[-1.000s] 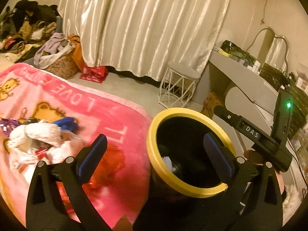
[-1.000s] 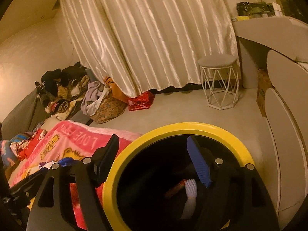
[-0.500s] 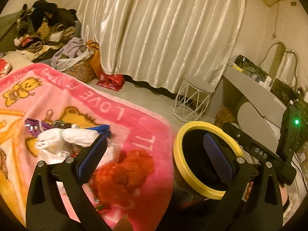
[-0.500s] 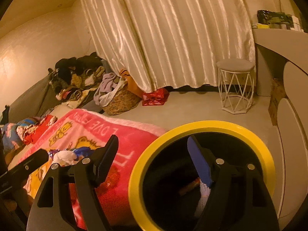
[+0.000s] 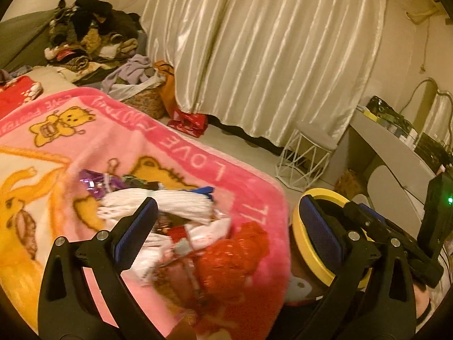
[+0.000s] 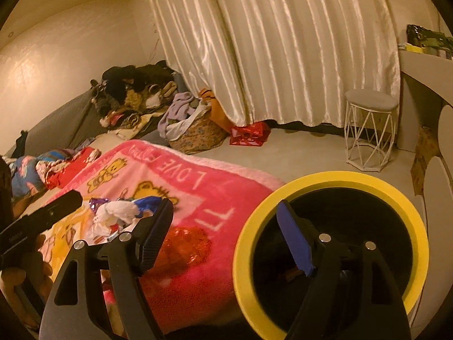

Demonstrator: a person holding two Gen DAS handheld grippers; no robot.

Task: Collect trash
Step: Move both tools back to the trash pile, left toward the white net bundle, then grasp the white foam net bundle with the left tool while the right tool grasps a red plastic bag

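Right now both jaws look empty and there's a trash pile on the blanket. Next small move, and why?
Probably ease the left gripper forward and down onto the red crinkly wrapper. Its jaws stand open and empty, with the pile of wrappers on the pink blanket right ahead. The right gripper, also open and empty, sits over the yellow-rimmed bin, which stands beside the blanket, ready for the drop.

Both fisheye views look forward and slightly downward along their own claw fingers. The left wrist view sits close above the pink blanket [image 5: 198, 153], with the yellow-rimmed bin [image 5: 304, 243] at its right; the right wrist view sits just over that bin. Both share blanket, bin, curtain [image 6: 283, 42] and wire stool [image 6: 368, 130]
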